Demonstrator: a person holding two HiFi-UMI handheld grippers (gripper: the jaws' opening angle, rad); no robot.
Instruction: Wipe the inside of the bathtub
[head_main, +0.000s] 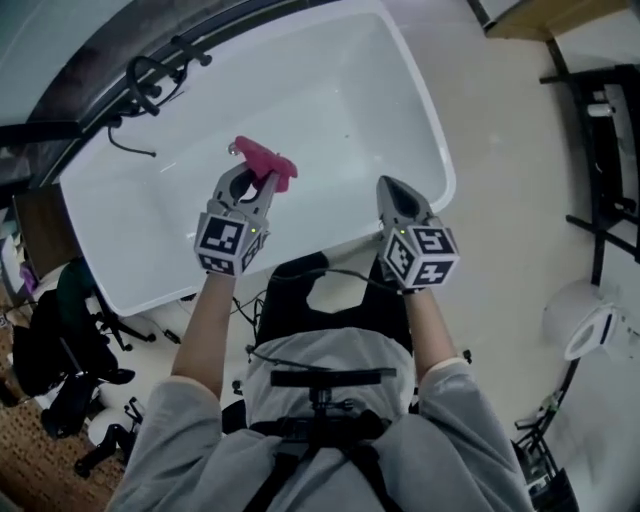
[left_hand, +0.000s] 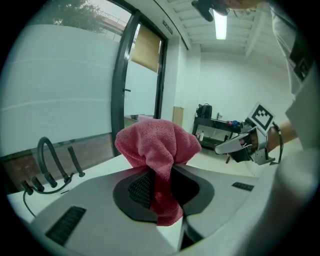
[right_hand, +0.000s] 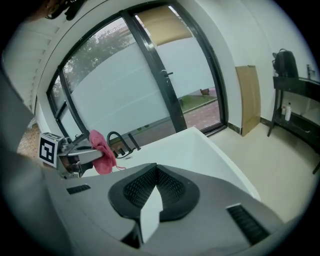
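Two grippers we held over the near rim of the bathtub (head_main: 437, 150): left gripper (head_main: 258, 181) clamping a pink cloth (head_main: 266, 160), right gripper (head_main: 389, 183) closed, empty; open basin beyond.

A black tap (head_main: 150, 82) with a hose stands below a frosted window (right_hand: 110, 100), next to a dark-framed glass door (right_hand: 195, 80). A black rack (head_main: 605, 150) stands on the pale floor (head_main: 500, 150) at right. A brown board (right_hand: 248, 97) leans on the wall, and dark bags (head_main: 55, 345) lie at left.
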